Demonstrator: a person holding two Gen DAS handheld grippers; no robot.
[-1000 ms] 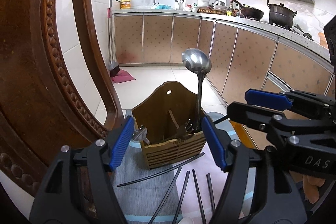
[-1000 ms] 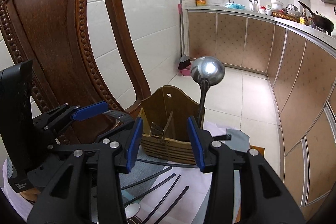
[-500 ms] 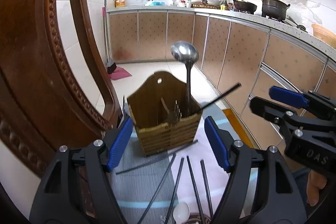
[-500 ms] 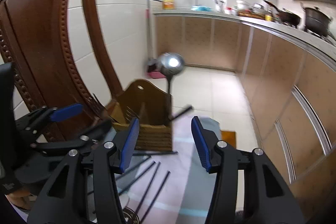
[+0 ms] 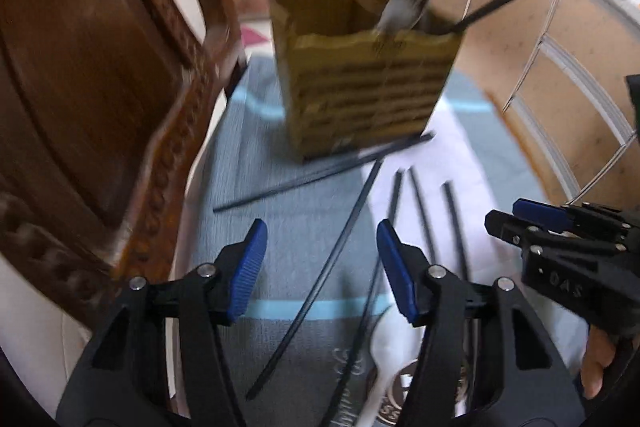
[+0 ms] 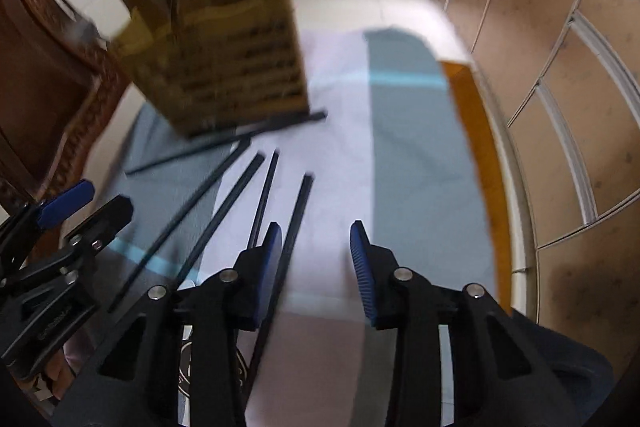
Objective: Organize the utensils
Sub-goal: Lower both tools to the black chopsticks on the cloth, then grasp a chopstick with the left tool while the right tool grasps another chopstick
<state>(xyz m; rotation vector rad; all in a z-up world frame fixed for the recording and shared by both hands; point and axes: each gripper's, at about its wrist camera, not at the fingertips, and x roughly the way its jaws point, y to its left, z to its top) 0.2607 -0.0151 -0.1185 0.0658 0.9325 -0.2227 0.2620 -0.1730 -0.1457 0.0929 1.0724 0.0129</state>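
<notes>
Both claws open, empty | left claw (image 5: 318, 267), right claw (image 6: 316, 267) | above chopsticks (image 5: 394, 203)

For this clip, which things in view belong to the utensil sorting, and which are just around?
Job:
wooden holder
loose black chopsticks
fork in the holder
white spoon
left gripper
right gripper

Just around:
wooden chair
cloth
cabinets

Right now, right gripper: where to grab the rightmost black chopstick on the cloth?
Take the rightmost chopstick at mid-shaft, from straight above, jaws across its width. It lies flat on the cloth, apart from its neighbours, running away from the open right gripper. Shift slightly left first.
</notes>
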